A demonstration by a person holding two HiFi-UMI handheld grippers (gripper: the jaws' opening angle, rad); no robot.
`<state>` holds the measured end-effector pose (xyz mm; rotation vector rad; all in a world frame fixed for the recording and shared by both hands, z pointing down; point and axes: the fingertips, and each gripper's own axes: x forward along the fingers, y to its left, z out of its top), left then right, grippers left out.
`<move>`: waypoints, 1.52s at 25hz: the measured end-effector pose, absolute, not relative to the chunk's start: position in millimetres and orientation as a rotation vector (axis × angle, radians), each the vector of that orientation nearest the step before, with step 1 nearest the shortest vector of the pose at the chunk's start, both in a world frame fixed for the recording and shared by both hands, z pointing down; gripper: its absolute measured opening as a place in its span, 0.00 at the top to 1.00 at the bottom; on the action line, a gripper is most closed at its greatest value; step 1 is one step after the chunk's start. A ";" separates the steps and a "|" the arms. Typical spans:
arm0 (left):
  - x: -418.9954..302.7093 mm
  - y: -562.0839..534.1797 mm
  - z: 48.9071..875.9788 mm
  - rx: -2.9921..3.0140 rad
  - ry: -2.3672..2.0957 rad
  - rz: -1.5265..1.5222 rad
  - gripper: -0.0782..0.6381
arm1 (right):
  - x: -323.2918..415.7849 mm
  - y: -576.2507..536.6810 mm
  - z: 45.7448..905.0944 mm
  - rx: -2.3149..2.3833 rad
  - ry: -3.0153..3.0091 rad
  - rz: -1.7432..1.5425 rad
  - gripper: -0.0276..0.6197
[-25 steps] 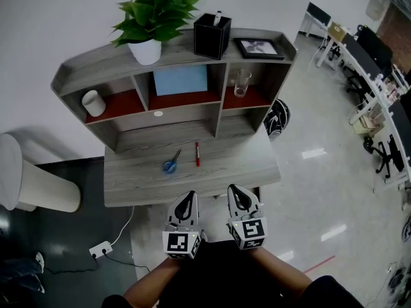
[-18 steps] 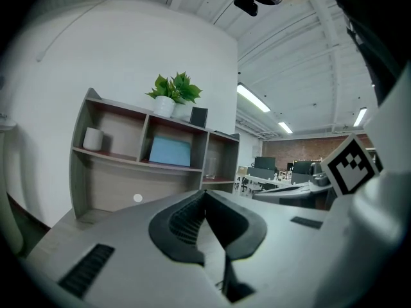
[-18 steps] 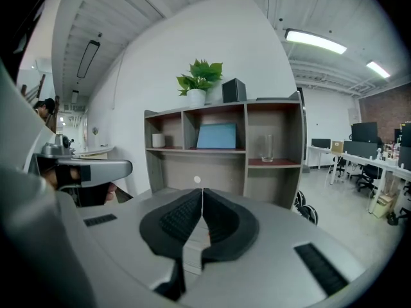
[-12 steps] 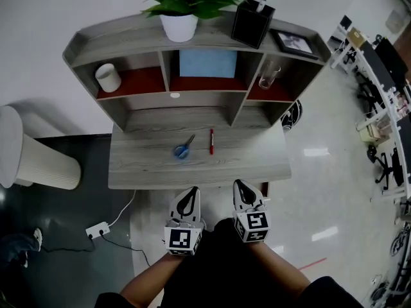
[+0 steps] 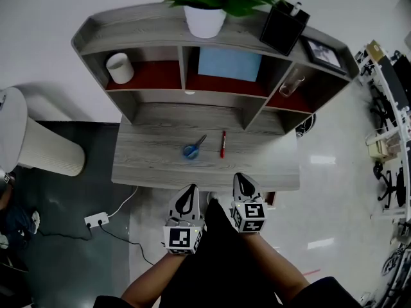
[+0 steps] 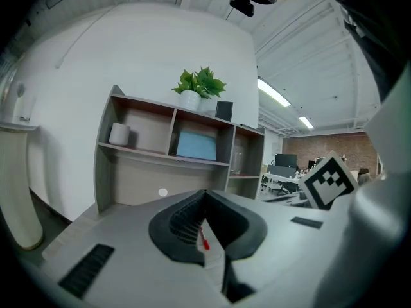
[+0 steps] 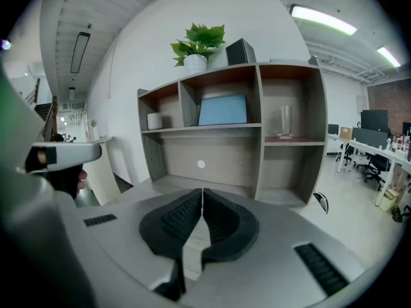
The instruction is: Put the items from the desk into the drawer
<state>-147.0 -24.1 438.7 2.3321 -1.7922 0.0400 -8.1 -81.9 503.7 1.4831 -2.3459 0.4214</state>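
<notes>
Grippers: L gripper [image 5: 190, 189] & R gripper [image 5: 239, 179] closed, empty; just short of counter [image 5: 141, 171]
Items: scissors [image 5: 191, 150], pen [image 5: 223, 144] mid-counter, apart
Tip: drawer unseen; find & open it first; spread jaws early

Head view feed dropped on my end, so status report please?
Left tool, right tool shut, empty, short of the desk. Scissors and red pen lie on it, untouched. No obstruction seen.

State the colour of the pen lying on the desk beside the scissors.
The pen is red; the head view shows it best.
</notes>
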 end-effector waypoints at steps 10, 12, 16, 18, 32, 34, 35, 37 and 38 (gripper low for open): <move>-137.4 -74.3 453.2 2.308 -1.797 0.092 0.87 | -14.6 -154.0 550.2 1.448 -2.300 0.474 0.93; -135.2 -83.9 453.6 2.298 -1.800 0.086 0.87 | -17.0 -165.6 563.5 1.433 -2.289 0.492 0.92; -131.0 -97.7 459.2 2.284 -1.789 0.107 0.87 | -25.1 -185.7 590.9 1.385 -2.263 0.515 0.92; -131.8 -103.0 462.5 2.269 -1.795 0.109 0.87 | -27.7 -194.8 604.8 1.376 -2.257 0.525 0.92; -134.6 -108.7 483.8 2.223 -1.794 0.188 0.87 | -25.7 -230.1 709.9 1.351 -2.070 0.681 0.82; -134.3 -106.0 486.9 2.225 -1.787 0.201 0.87 | -27.5 -231.0 721.2 1.336 -2.048 0.704 0.82; -134.7 -104.7 488.7 2.225 -1.785 0.207 0.87 | -28.1 -231.1 726.2 1.332 -2.034 0.714 0.82; -136.0 -102.7 491.9 2.222 -1.786 0.212 0.87 | -28.3 -232.5 734.5 1.329 -2.008 0.720 0.80; -136.7 -101.7 492.6 2.219 -1.790 0.210 0.87 | -27.9 -233.5 737.6 1.327 -1.999 0.714 0.80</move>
